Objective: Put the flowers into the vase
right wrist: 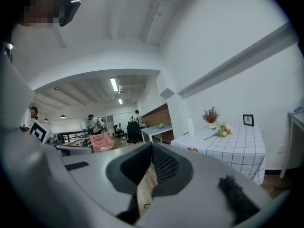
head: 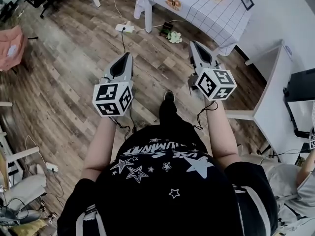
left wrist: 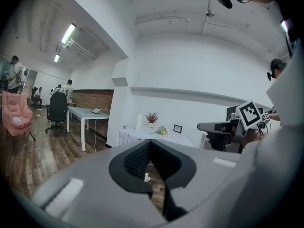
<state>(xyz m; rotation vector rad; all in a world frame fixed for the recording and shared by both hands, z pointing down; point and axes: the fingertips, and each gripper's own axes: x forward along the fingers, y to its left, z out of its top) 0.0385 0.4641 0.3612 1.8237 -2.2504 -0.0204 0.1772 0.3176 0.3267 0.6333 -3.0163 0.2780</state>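
While the person is standing on the wooden floor (head: 74,63), well apart from the surface (head: 206,16) draped in a checked cloth, each hand is holding its tool out in front, pointing roughly level at that surface. The left gripper (head: 129,55) is keeping its fingers (left wrist: 137,159) pressed together with nothing between them. The right gripper (head: 193,44) is doing the same, its fingers (right wrist: 164,165) meeting in a closed seam and gripping nothing. The flowers (right wrist: 222,130), a pale bouquet on a long stem, are lying on the surface toward its wall-side edge. They are resting just beside the vase (right wrist: 210,117), a small pot already carrying a reddish dried sprig. A picture frame (right wrist: 247,120) is standing upright near the same edge, on the bouquet's other side. Some orange blossoms (head: 173,4) are sitting near the surface's front edge. A pale bunch (head: 174,37) is lying on the floor below that edge.
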